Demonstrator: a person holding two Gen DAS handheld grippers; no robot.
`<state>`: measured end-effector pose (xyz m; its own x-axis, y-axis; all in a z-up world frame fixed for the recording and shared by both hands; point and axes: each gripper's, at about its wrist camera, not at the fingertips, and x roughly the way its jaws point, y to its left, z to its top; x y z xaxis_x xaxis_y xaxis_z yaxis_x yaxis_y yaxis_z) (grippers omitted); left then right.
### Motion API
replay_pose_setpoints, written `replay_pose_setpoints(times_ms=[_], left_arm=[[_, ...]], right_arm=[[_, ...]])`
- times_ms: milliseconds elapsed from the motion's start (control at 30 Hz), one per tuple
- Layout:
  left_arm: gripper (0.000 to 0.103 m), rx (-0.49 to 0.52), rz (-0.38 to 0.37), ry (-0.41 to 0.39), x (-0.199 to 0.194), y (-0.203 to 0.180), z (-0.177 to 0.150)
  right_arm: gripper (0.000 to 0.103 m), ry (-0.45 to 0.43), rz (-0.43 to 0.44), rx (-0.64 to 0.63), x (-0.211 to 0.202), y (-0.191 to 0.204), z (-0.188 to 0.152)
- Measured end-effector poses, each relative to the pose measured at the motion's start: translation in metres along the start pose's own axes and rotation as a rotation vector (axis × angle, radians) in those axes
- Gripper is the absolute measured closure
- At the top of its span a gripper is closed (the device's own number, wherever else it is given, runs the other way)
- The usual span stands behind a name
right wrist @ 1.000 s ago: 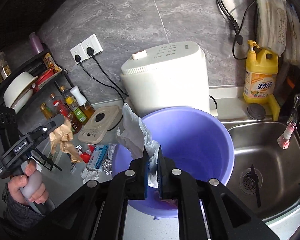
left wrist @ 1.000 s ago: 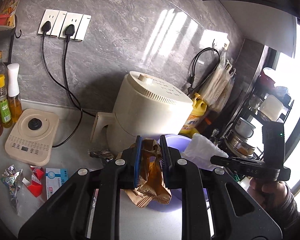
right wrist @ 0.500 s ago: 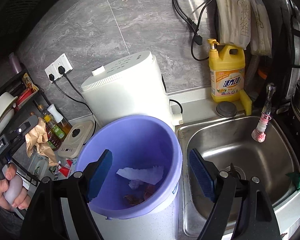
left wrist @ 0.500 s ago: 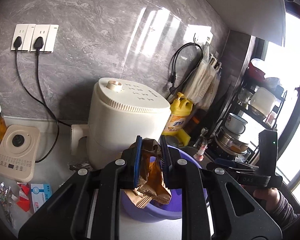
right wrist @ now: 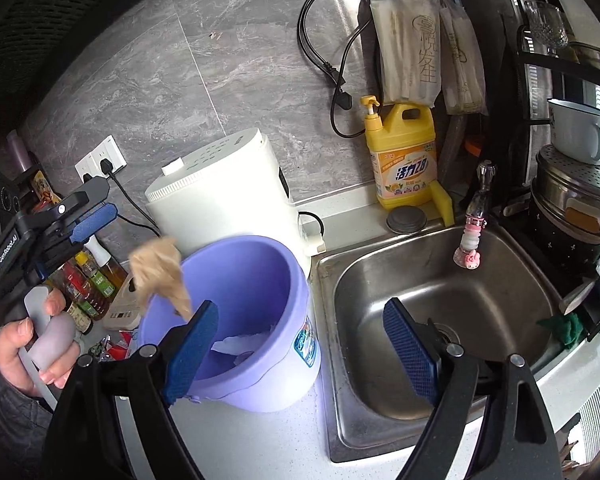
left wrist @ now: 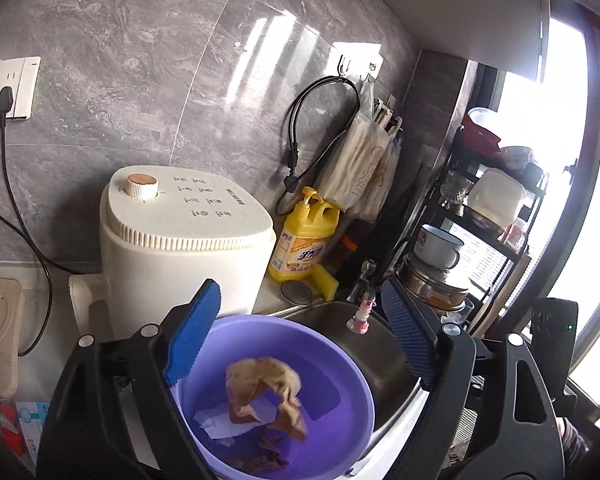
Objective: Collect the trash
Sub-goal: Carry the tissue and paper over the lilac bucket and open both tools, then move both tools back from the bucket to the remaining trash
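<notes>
Left wrist view: purple bucket (left wrist: 356,396) below my opening, empty left jaws, holding brown crumpled wrapper (left wrist: 266,392) atop white paper (left wrist: 220,424). My right jaws, opening, empty; steel sink (right wrist: 432,276) beyond them.

Daylight pours in from the window (left wrist: 580,200) on my right and burns it out to plain white. It throws bright streaks of glare across the glossy grey wall (left wrist: 280,28). Both my views bulge like a fisheye: straight lines bow and the corners fall off into black. The sink (right wrist: 420,280) gleams dully. Most things look sharp, but the brown wrapper (right wrist: 160,272) is smeared with motion blur in my right view. Soft shade lies inside the purple bucket (left wrist: 340,368).
</notes>
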<state>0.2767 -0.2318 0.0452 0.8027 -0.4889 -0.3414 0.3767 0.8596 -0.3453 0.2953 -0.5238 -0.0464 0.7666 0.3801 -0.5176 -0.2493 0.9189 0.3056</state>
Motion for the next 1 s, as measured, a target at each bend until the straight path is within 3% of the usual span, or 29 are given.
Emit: replay_pose_setpoints(times_ms=[167,300,1000], left_arm=[[0.006,-0.036,0.074,0.005,-0.016,0.02,-0.008],[0.006,-0.057,0.132,0.012,-0.036,0.04,-0.014],[0.006,-0.063,0.404,0.009,-0.18,0.129,-0.034]], right_arm=[[0.015,-0.001,0.005,-0.007,-0.003,0.01,-0.004],[0.007,-0.006,0.026,-0.036,-0.001,0.031,-0.006],[0.007,0.01,0.159,-0.168,0.044,0.19,-0.023]])
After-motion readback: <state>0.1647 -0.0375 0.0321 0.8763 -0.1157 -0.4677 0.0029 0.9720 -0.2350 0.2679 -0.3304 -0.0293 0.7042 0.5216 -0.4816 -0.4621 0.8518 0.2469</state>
